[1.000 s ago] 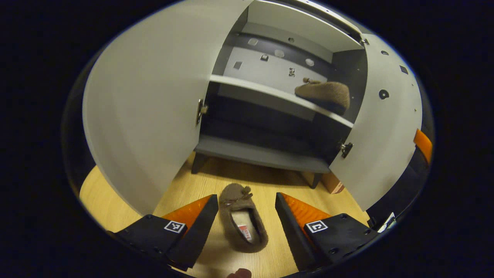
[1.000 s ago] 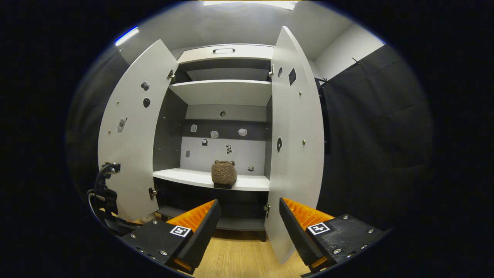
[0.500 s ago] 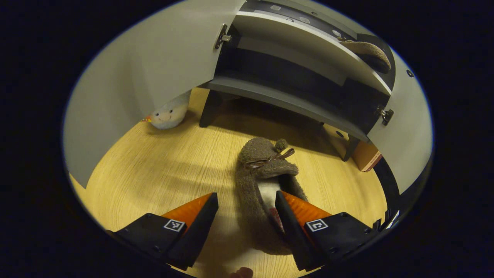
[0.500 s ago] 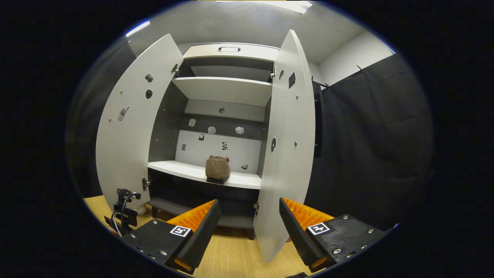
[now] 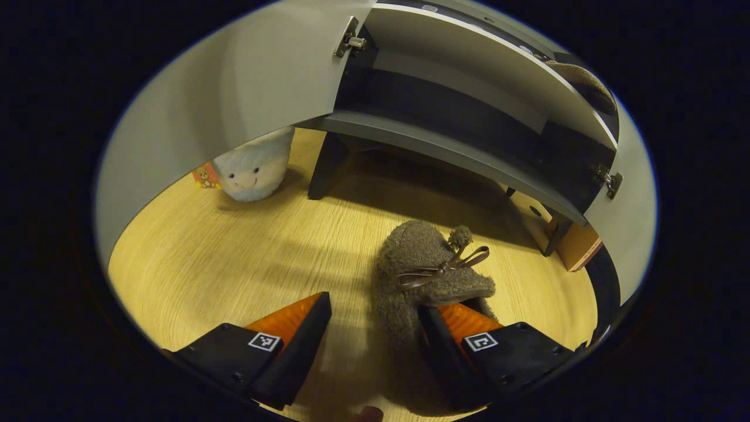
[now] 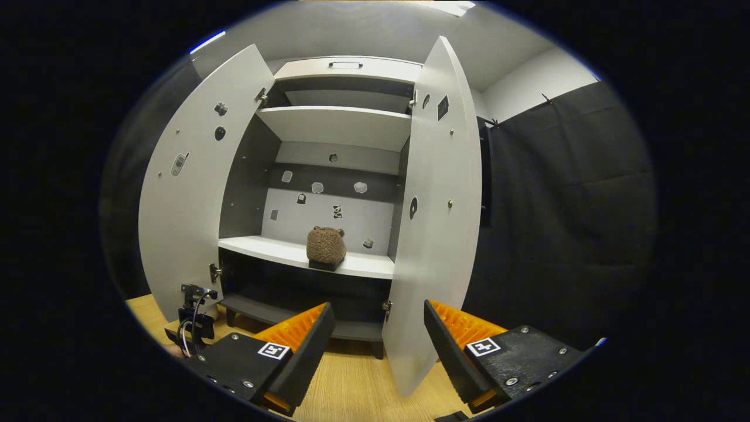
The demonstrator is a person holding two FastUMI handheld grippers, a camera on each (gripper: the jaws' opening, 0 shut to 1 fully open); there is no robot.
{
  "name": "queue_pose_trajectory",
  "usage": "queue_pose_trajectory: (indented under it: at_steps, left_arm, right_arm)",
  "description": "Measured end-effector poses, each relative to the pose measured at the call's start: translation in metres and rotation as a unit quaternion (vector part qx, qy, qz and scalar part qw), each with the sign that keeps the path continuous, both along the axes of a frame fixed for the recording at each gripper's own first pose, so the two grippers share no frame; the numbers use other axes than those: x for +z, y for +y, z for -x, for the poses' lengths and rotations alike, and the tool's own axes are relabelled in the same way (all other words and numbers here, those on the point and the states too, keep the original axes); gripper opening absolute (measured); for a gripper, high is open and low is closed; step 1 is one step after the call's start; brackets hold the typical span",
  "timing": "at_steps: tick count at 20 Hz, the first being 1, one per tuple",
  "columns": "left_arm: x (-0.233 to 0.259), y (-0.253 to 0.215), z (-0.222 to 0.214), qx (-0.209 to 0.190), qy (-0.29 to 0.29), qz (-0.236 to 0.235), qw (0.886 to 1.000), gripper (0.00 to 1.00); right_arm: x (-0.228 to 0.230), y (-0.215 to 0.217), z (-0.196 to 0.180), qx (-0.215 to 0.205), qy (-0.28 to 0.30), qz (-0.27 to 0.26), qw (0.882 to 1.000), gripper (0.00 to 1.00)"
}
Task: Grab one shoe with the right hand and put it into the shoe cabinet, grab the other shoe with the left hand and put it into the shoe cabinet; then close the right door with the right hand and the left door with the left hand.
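Down on the wooden floor (image 5: 234,258), the left hand-held gripper (image 5: 375,328) is spread wide over the brown fuzzy slipper (image 5: 422,264); one finger is inside the slipper's opening and the other stands apart from it, so nothing is clamped. The shoe cabinet (image 6: 340,176) has both doors open, and the other slipper (image 6: 326,247) sits on its white middle shelf (image 6: 263,249). The right hand-held gripper (image 6: 378,346) hangs wide open and empty facing the cabinet, its right door (image 6: 439,205) close ahead
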State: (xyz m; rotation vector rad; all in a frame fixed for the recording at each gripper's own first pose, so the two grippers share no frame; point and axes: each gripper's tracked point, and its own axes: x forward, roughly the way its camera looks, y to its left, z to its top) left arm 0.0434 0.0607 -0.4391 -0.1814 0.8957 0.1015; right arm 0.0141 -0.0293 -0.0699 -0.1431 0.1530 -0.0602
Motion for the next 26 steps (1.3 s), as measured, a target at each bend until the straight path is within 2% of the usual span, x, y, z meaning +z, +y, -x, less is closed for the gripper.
queue_pose_trajectory:
  at_steps: [3,4,5,6,7,8,9,10,11,13,17,21,24,26]
  left_arm:
    - [0.004,-0.005,-0.007,0.012,-0.020,0.016,1.000,0.96]
    - [0.005,-0.009,-0.011,0.015,-0.029,0.027,0.999,0.89]
    - [0.006,-0.009,-0.011,0.018,-0.036,0.030,0.999,0.89]
    - [0.007,-0.011,-0.013,0.015,-0.040,0.032,0.999,0.83]
    - [0.006,-0.015,-0.014,0.009,-0.043,0.035,0.998,0.73]
    - [0.003,-0.012,-0.013,0.008,-0.039,0.022,0.999,0.70]
    - [0.003,-0.011,-0.015,0.004,-0.043,0.006,0.999,0.46]
    - [0.002,-0.006,-0.018,0.004,-0.045,-0.009,0.999,0.37]
    - [0.004,-0.003,-0.017,0.004,-0.046,-0.019,0.999,0.17]
    - [0.015,-0.004,-0.011,0.000,-0.044,-0.027,0.999,0.08]
    - [0.092,-0.013,-0.008,-0.032,-0.109,-0.065,0.991,0.07]
    - [0.201,-0.044,-0.010,-0.035,-0.193,-0.017,0.980,0.07]
    - [0.293,-0.054,-0.046,-0.044,-0.262,-0.030,0.964,0.07]
    - [0.345,-0.059,-0.079,-0.046,-0.287,-0.020,0.957,0.07]
  right_arm:
    - [-0.002,-0.002,-0.002,-0.002,0.004,0.003,1.000,0.94]
    - [-0.002,-0.003,-0.002,-0.002,0.004,0.005,1.000,0.94]
    - [-0.001,-0.004,-0.002,-0.002,0.005,0.006,1.000,0.94]
    - [-0.002,-0.005,-0.002,-0.003,0.005,0.006,1.000,0.94]
    - [-0.003,-0.005,-0.002,-0.003,0.007,0.006,1.000,0.94]
    - [-0.004,-0.005,-0.001,-0.003,0.008,0.006,1.000,0.94]
    - [-0.004,-0.005,-0.001,-0.003,0.009,0.004,1.000,0.94]
    - [-0.004,-0.005,-0.001,-0.003,0.009,0.001,1.000,0.94]
    - [-0.004,-0.005,-0.001,-0.003,0.010,-0.001,1.000,0.94]
    - [-0.006,-0.005,-0.001,-0.004,0.011,-0.003,1.000,0.94]
    - [-0.004,-0.003,-0.002,0.000,0.007,-0.002,1.000,0.94]
    - [-0.008,0.001,-0.003,0.005,0.013,-0.006,1.000,0.94]
    - [-0.005,0.002,-0.003,0.010,0.008,-0.005,1.000,0.94]
    - [-0.003,0.003,-0.003,0.013,0.007,-0.008,1.000,0.94]
